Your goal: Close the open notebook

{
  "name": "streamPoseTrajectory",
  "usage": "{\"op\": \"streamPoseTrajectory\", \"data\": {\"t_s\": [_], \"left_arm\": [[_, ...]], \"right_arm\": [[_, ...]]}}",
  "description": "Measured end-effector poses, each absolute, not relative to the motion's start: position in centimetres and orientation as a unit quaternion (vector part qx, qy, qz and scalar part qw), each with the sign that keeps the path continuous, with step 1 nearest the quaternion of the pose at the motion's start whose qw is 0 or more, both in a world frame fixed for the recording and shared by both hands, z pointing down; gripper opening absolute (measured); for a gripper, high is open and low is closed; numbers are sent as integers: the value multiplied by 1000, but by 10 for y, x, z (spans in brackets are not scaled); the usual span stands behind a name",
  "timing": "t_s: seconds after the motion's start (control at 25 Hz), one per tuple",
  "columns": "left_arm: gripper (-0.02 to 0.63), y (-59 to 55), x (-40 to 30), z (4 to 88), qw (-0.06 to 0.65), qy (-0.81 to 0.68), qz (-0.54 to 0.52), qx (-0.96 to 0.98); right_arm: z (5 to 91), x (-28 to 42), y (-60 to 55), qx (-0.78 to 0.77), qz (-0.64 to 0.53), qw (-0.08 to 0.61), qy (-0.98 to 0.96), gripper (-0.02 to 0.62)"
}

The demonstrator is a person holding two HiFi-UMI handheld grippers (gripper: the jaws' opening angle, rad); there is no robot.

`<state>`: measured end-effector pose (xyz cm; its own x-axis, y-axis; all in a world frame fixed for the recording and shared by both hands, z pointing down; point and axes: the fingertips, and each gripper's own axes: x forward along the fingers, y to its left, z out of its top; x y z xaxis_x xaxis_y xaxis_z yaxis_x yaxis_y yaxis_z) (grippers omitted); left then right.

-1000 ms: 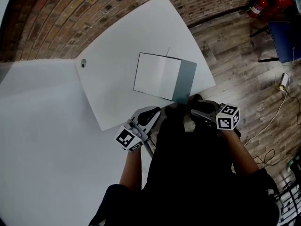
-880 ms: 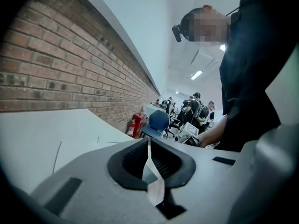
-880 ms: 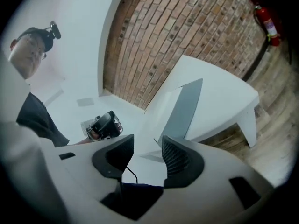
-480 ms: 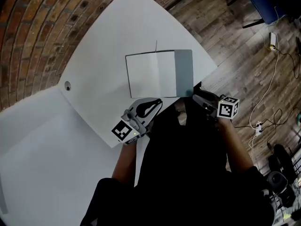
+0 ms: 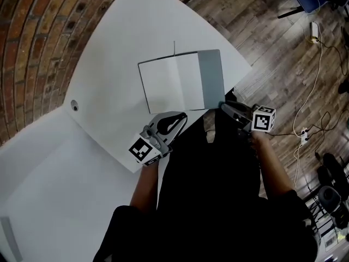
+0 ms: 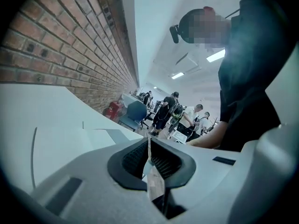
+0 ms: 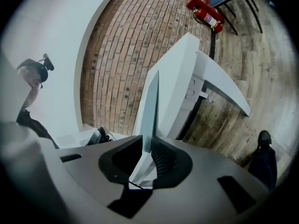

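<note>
- Sinking toward the surface [image 5: 120, 53] since a second ago, the right hand-held gripper [image 5: 226, 107] is pinching the grey cover [image 5: 211, 78] at its near corner, its jaws having just been closing, likely to fold it over.
- The open notebook [image 5: 172, 81] is lying flat there.
- The left hand-held gripper [image 5: 177, 117] is hovering alongside, jaws nearly together, empty.

The open notebook [image 5: 180, 81] is lying on the table [image 5: 109, 59] near its right corner, with the brick wall [image 5: 32, 31] behind and the wooden floor [image 5: 283, 64] to the right. The left gripper [image 5: 182, 115] is hovering at the notebook's near edge. The right gripper [image 5: 223, 107] is sitting at its near right corner, and its fingers [image 7: 163, 160] have just been closing on that edge.
</note>
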<state>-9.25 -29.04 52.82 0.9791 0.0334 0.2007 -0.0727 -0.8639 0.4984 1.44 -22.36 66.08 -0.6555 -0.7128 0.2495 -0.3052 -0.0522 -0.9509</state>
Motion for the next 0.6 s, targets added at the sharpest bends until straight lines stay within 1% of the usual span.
{"op": "streamPoseTrajectory", "data": {"t_s": [0.12,0.2,0.36,0.6], "left_arm": [[17,-287,-94,534,262,-16,118,958],[17,-290,-94,532,260,-18,112,959],[17,-299,-103,526,245,-27,94,964],[17,-308,-126,511,227,-46,68,970]], "right_arm": [[655,17,-221,-378,-615,164,672,41],[648,17,-221,-375,-611,161,679,32],[625,11,-226,-373,-592,141,700,25],[586,-7,-236,-378,-550,83,740,21]]}}
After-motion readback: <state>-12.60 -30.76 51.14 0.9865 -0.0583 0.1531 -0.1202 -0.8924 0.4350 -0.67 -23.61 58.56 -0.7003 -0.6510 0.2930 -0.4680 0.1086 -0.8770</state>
